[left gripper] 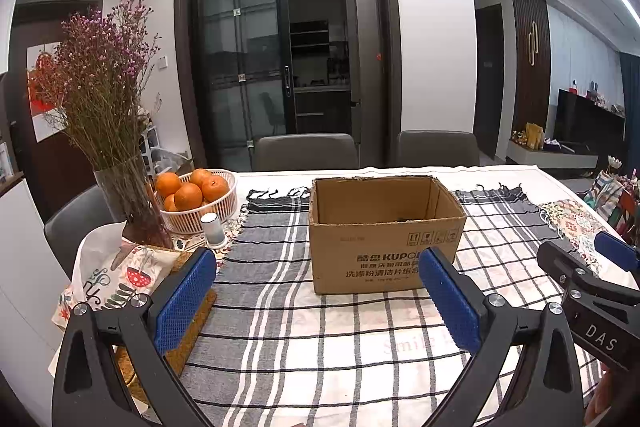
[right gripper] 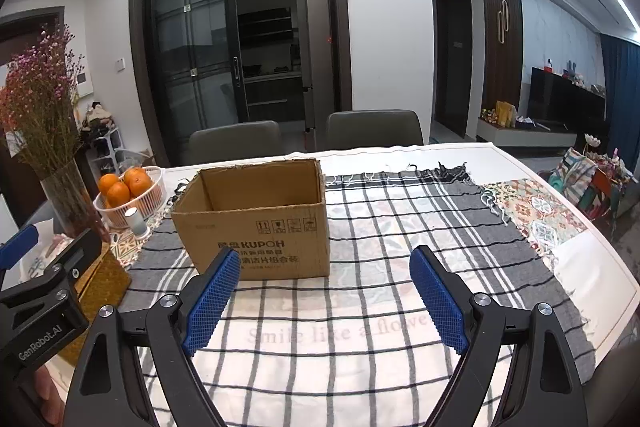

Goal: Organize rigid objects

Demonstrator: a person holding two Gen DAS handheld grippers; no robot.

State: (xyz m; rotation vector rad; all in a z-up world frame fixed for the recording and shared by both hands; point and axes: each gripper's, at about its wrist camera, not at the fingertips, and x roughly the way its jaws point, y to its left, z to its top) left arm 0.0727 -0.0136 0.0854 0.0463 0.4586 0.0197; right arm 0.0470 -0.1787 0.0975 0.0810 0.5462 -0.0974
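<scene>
An open brown cardboard box (left gripper: 384,247) (right gripper: 256,227) with printed text stands on the checked tablecloth (left gripper: 280,327) (right gripper: 360,327), just beyond both grippers. Something dark lies on its floor, too hidden to identify. My left gripper (left gripper: 316,263) is open in front of the box, its blue pads (left gripper: 184,299) wide apart with nothing between them. My right gripper (right gripper: 325,259) is open too, with only cloth between its pads, and the box is ahead to its left. Each gripper shows at the edge of the other's view: the right gripper (left gripper: 574,247), the left gripper (right gripper: 56,239).
At the left are a white basket of oranges (left gripper: 200,199) (right gripper: 128,193), a glass vase of dried flowers (left gripper: 128,203) (right gripper: 68,199), a small white cylinder (left gripper: 212,227) (right gripper: 136,221), a brown mat (left gripper: 184,339) (right gripper: 100,279) and a printed fabric pouch (left gripper: 120,275). Two grey chairs (left gripper: 306,151) stand behind the table.
</scene>
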